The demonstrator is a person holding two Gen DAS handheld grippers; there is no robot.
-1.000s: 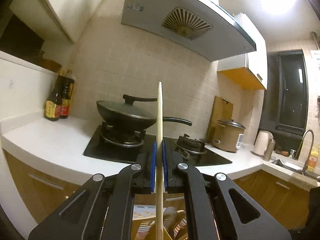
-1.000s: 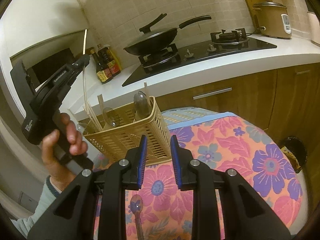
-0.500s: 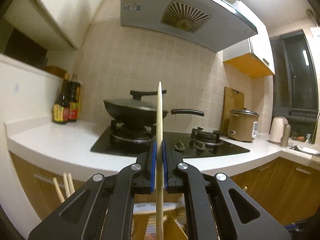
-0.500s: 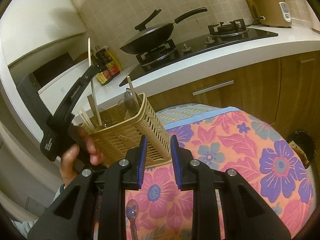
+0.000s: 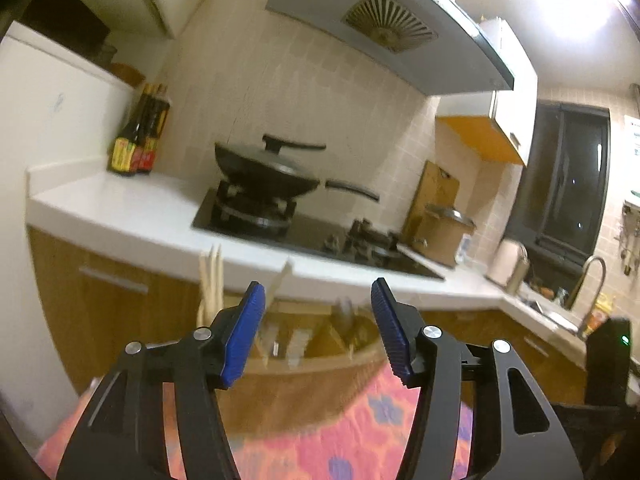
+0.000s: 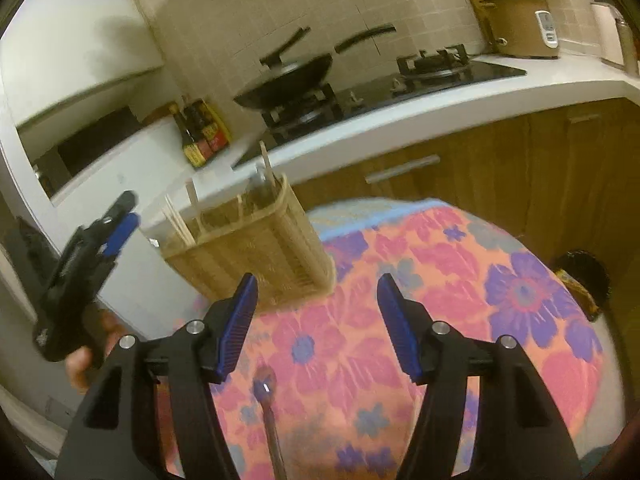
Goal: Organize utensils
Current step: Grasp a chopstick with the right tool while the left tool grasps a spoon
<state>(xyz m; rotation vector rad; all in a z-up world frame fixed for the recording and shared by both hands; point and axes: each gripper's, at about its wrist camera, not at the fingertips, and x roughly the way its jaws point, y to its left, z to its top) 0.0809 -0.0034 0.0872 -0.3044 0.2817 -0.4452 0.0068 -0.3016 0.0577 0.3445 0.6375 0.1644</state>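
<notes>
A tan woven utensil basket point(image 6: 256, 256) stands at the far edge of the floral tablecloth point(image 6: 460, 304). It holds several wooden chopsticks point(image 6: 178, 222) and a spoon point(image 6: 262, 184). It also shows, blurred, in the left wrist view point(image 5: 312, 352), with chopsticks point(image 5: 212, 284) sticking up. My left gripper point(image 5: 318, 330) is open and empty above the basket; in the right wrist view point(image 6: 108, 236) it is to the basket's left. My right gripper point(image 6: 316, 324) is open and empty above a metal spoon point(image 6: 268, 404) lying on the cloth.
Behind the table runs a white counter point(image 5: 132, 216) with a black hob, a lidded wok point(image 5: 268, 172), sauce bottles point(image 5: 136, 144) and a rice cooker point(image 6: 520, 20). Wooden cabinet doors point(image 6: 500, 168) face the table. A dark bin point(image 6: 588, 276) stands at the right.
My left gripper has opened and let go of the chopstick, which now stands in the basket. My right gripper has opened wide from nearly shut. Both views have shifted.
</notes>
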